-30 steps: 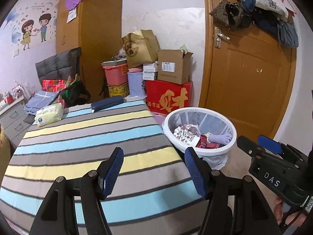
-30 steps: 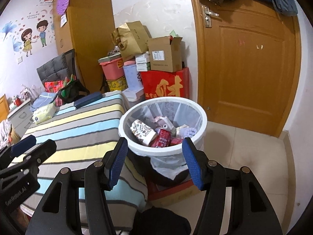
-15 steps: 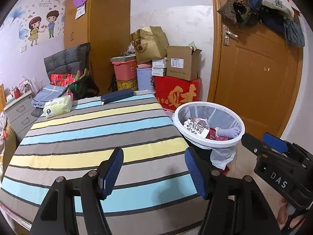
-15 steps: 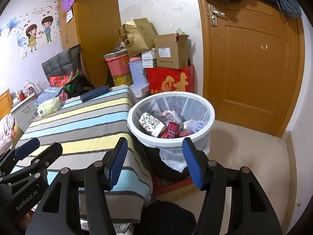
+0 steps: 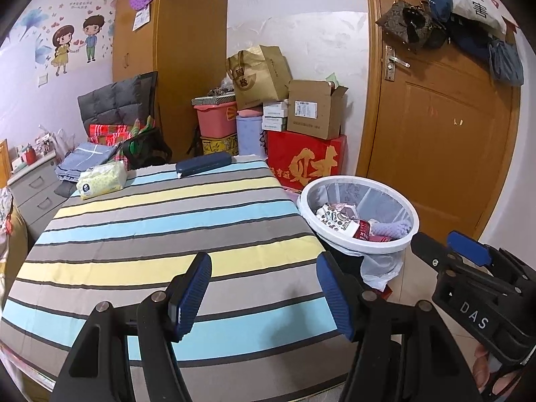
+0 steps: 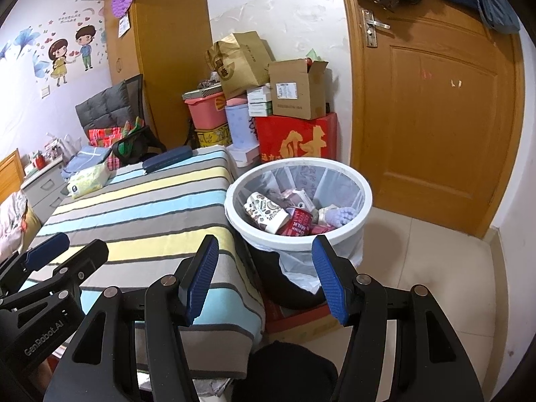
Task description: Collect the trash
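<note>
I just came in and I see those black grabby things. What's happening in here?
A person is tidying up trash with a gripper in each hand. Right now the left gripper and the right gripper are both open and empty, held over the striped bed. The white trash bin beside the bed already has a patterned paper cup, a red can and other scraps in it. A tissue pack and a dark blue case lie on the bed's far end.

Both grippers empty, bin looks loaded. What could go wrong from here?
1. The tissue pack and dark blue case on the striped table may not be trash; grabbing either would be a mistake.
2. The bin stands close to the table edge; a swinging right gripper could knock it.
</note>
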Action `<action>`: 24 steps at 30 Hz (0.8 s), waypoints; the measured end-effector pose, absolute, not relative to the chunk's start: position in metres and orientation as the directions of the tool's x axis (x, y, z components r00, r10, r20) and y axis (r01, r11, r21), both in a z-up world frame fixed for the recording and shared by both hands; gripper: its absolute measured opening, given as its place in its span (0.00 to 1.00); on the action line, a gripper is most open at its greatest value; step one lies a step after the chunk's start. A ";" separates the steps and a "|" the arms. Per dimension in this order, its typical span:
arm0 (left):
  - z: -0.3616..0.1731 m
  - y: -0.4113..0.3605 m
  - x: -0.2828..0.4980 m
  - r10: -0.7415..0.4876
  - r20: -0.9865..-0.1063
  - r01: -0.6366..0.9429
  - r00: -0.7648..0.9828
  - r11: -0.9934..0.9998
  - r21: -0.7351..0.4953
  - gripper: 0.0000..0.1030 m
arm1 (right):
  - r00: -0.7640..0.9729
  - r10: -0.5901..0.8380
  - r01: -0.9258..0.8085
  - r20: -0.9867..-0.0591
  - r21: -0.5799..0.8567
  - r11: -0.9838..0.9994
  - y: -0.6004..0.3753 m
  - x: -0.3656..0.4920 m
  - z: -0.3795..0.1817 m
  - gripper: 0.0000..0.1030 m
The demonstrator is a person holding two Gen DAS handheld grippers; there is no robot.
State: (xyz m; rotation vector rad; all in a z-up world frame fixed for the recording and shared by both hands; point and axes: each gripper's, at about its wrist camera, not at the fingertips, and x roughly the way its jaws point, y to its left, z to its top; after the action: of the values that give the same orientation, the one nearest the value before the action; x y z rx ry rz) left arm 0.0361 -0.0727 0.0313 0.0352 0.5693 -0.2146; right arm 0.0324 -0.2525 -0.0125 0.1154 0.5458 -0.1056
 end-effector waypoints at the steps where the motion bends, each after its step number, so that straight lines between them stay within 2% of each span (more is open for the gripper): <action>1: 0.032 -0.072 0.035 -0.194 -0.535 0.213 0.822 0.977 -0.028 0.63 | 0.850 -0.068 0.129 -0.523 0.081 0.988 -0.252 0.032 -0.012 0.58; 24: 0.037 -0.066 0.029 -0.190 -0.522 0.202 0.832 0.979 -0.035 0.63 | 0.850 -0.067 0.128 -0.523 0.081 0.989 -0.247 0.029 -0.008 0.58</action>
State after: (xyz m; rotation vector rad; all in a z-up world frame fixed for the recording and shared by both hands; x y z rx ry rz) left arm 0.0290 -0.0663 0.0373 0.0215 0.5511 -0.2078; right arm 0.0290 -0.2470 -0.0078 0.1141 0.5462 -0.1027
